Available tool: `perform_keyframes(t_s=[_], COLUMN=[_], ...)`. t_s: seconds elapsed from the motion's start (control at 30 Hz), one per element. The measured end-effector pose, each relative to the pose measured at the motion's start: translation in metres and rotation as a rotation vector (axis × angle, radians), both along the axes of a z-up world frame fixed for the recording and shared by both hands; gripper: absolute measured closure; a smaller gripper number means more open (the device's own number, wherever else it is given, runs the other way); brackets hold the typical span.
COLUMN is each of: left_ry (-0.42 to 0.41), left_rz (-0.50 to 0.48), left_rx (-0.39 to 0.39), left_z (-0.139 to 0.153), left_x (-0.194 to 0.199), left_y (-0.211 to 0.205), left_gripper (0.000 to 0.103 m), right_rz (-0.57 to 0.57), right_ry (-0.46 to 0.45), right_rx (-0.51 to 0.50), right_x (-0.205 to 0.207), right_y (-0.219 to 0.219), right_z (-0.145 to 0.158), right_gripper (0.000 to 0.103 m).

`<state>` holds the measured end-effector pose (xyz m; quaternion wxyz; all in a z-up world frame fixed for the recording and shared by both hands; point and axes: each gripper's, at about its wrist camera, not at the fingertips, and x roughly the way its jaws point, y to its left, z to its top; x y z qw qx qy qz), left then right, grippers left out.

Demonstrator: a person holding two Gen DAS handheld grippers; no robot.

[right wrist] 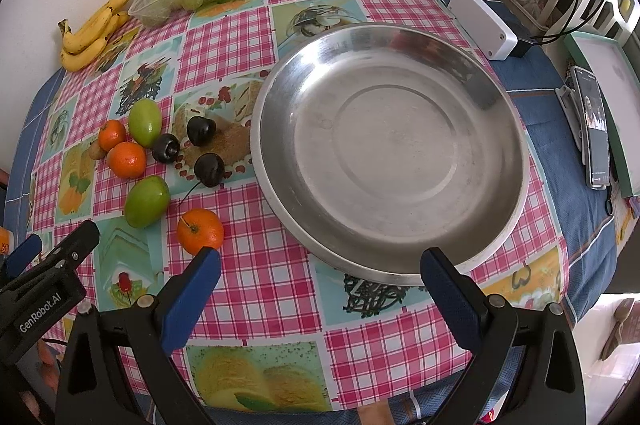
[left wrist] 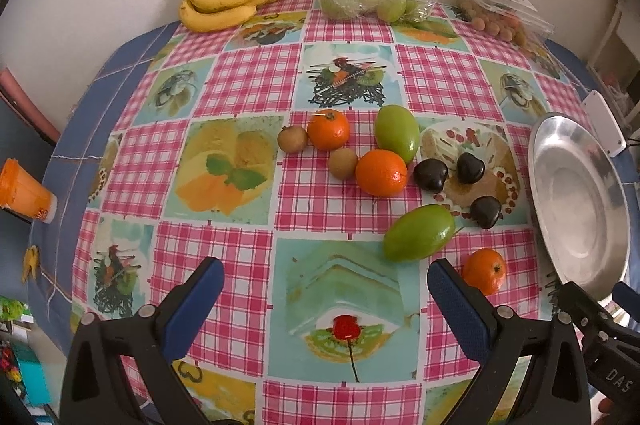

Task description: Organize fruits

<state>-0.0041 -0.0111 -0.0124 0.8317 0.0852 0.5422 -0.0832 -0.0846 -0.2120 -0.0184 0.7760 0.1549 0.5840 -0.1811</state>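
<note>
Fruits loose on surface (left wrist: pixel 224 73), steel pan (right wrist: pixel 516 161) empty; none sorted yet.
Nearest tangerine (left wrist: pixel 484 270) sits just beyond left gripper's (left wrist: pixel 325 285) right finger: round, firm, prob. light, glossy peel may slip, so grip across widest part. Green mangoes (left wrist: pixel 419 232), dark plums (left wrist: pixel 430 175), kiwis (left wrist: pixel 343 162) farther ahead. Both grippers wide open, holding nothing; right gripper (right wrist: pixel 320 267) hangs at pan's near rim.
</note>
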Motion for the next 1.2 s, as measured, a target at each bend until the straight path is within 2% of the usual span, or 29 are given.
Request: perform_keyframes(t_s=[0.3, 0.63, 0.9, 1.2], left_ry=[0.021, -0.04, -0.026, 0.002], left_rz=[0.037, 0.036, 0.118, 0.102], left_rx=[-0.046, -0.018, -0.064, -0.081], left_z=[-0.001, 0.002, -0.005, -0.014], left_x=[0.003, 0.004, 0.017, 0.024], left_y=[0.009, 0.011, 0.033, 0.031], left_gripper=[0.0, 0.0, 0.0, 0.0], right_rz=[0.001, 0.016, 0.137, 0.206], right_ry=[0.001, -0.007, -0.064, -0.084], right_rx=[0.0, 0.004, 0.129, 0.147], right_x=[0.0, 0.002, 0.022, 0.037], right_y=[0.0, 0.002, 0.03, 0.052], right_z=[0.0, 0.0, -0.006, -0.009], right_gripper=[0.003, 0.003, 0.003, 0.003])
